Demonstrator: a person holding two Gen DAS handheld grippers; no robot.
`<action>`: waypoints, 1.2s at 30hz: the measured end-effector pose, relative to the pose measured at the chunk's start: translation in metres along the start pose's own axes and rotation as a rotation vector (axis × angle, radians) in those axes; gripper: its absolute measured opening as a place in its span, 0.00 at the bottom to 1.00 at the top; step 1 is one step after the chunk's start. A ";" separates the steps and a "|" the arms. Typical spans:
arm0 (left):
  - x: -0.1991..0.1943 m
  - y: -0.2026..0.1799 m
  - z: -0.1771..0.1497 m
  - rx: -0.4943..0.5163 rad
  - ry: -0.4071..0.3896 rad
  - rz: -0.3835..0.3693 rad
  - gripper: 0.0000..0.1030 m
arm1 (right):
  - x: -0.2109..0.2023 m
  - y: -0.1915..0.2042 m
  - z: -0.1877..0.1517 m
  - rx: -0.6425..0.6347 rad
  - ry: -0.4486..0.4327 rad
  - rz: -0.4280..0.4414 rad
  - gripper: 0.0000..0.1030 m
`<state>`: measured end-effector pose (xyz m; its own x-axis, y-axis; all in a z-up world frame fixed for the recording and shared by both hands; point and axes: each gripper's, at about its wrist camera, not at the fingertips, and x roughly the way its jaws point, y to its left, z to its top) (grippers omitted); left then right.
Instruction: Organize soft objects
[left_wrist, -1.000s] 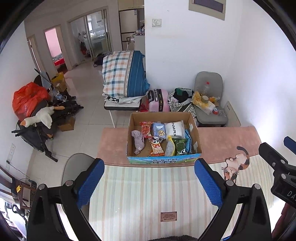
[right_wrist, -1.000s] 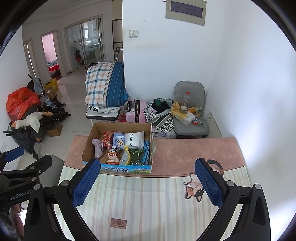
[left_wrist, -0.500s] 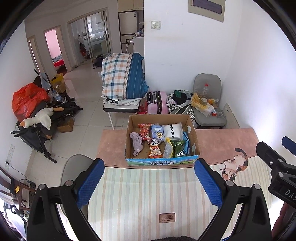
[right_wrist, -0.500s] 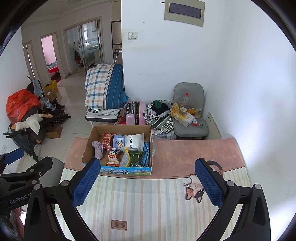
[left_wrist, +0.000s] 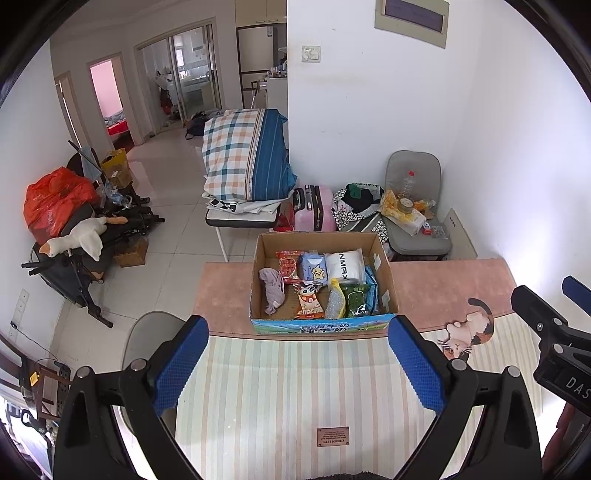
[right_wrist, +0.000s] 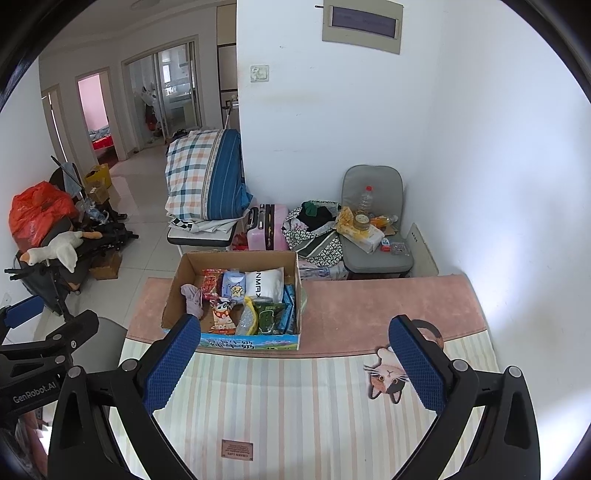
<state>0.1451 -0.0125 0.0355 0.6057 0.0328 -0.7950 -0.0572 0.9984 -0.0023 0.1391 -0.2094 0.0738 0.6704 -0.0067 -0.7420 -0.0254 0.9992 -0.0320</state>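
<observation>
An open cardboard box (left_wrist: 384, 269) stands on the pink far part of the table; it also shows in the right wrist view (right_wrist: 173, 291). It holds a crumpled mauve cloth (left_wrist: 274, 290) (right_wrist: 192, 299), several snack packets (left_wrist: 308, 303) (right_wrist: 222, 314), a white soft pack (left_wrist: 345, 266) (right_wrist: 263, 282) and a green packet (left_wrist: 355, 303). My left gripper (left_wrist: 297, 362) is open and empty, above the striped mat before the box. My right gripper (right_wrist: 295, 363) is open and empty, to the box's right.
A striped mat (left_wrist: 288, 398) with a cat picture (right_wrist: 388, 376) covers the near table. Beyond the table stand a grey chair with clutter (left_wrist: 415, 206), a pink suitcase (left_wrist: 316, 208), a bench with folded plaid bedding (left_wrist: 245, 162) and a stroller with a plush goose (left_wrist: 79, 236).
Both grippers have drawn back and risen a little, so the box looks slightly farther and smaller. Both stay open and empty.
</observation>
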 end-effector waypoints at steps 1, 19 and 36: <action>0.000 0.000 -0.001 -0.001 0.000 0.000 0.97 | 0.000 0.000 0.000 0.001 0.000 0.001 1.00; -0.002 0.006 0.000 -0.007 0.006 -0.001 0.97 | 0.005 0.000 0.000 0.004 0.000 0.008 1.00; -0.003 0.009 -0.003 -0.006 0.003 0.000 0.97 | 0.003 0.001 -0.001 -0.004 -0.001 0.011 1.00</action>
<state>0.1408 -0.0036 0.0359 0.6030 0.0327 -0.7971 -0.0619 0.9981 -0.0058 0.1403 -0.2082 0.0709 0.6706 0.0047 -0.7418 -0.0358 0.9990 -0.0260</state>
